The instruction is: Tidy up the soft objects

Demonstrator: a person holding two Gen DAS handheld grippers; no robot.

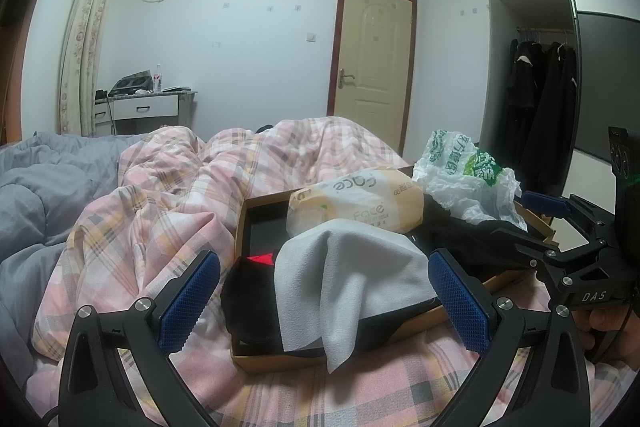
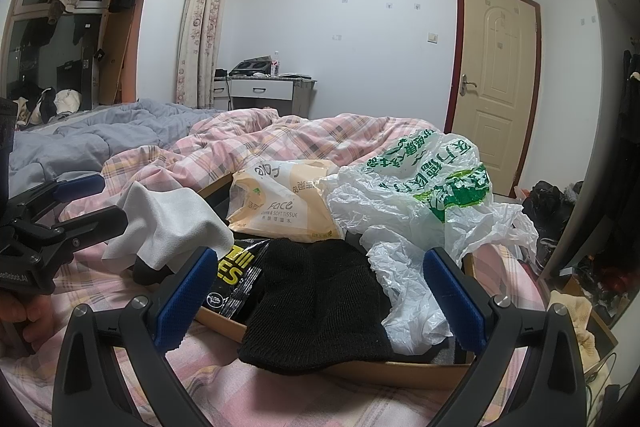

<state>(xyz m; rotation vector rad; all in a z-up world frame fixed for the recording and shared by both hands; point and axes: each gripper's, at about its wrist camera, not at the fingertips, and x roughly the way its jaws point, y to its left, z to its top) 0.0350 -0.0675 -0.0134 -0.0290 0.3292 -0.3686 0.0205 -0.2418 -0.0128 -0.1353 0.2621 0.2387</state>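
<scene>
Left tool [image 1: 324,307]: jaws stood wide apart and held nothing — the grey cloth [image 1: 344,279] lay between the blue pads [image 1: 192,303], touching neither.
Right tool [image 2: 316,303]: also spread wide and empty, with the black knit hat [image 2: 316,307] straight ahead between its pads.
Box [image 1: 272,361]: a shallow cardboard box sat on the pink checked quilt [image 1: 160,203] just in front of both tools.
Grey cloth: draped over the box's near edge on the left tool's side, its corner hanging outside.
Black knit hat: lay over the box's near rim before the right tool.
Tissue pack [image 2: 280,203]: lay in the box, beyond the hat.
Plastic bag [image 2: 424,203]: white with green print — crumpled at the box's far right, trailing down beside the hat.
Black packet [image 2: 236,275]: with yellow letters, lay in the box just left of the hat.
</scene>
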